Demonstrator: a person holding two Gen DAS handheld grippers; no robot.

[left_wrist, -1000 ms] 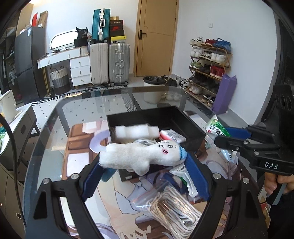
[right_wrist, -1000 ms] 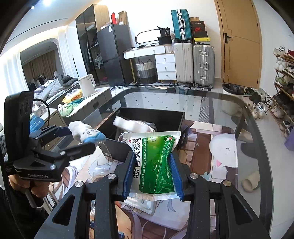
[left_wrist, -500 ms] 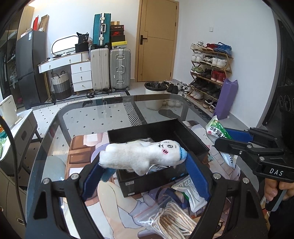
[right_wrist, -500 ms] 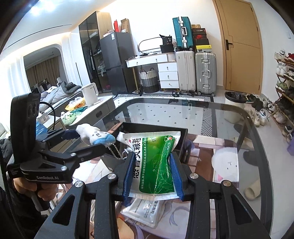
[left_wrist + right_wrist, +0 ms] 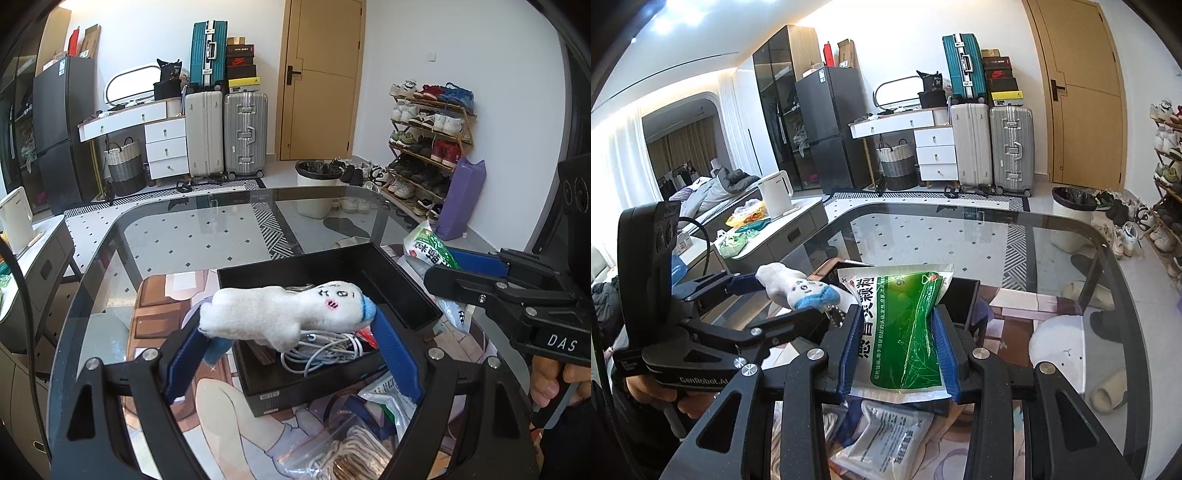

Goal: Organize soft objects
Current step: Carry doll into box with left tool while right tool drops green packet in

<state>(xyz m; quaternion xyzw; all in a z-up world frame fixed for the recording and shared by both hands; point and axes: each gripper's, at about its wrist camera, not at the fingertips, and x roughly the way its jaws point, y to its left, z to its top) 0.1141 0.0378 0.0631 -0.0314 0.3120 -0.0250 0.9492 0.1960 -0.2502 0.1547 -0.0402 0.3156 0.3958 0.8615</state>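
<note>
Fingers (image 5: 397,360) of left gripper (image 5: 288,332) clamp white plush toy (image 5: 280,314); right gripper (image 5: 899,352) pinches green pouch (image 5: 905,328), hiding black box (image 5: 332,291) behind.

My left pads (image 5: 184,363) are blue, my frame black. The plush (image 5: 280,314) I hold is white, with a blue tip and pink mouth. My right packet (image 5: 905,332) is green and white with dark lettering. The box (image 5: 332,266) is black, the cable (image 5: 325,347) white.
</note>
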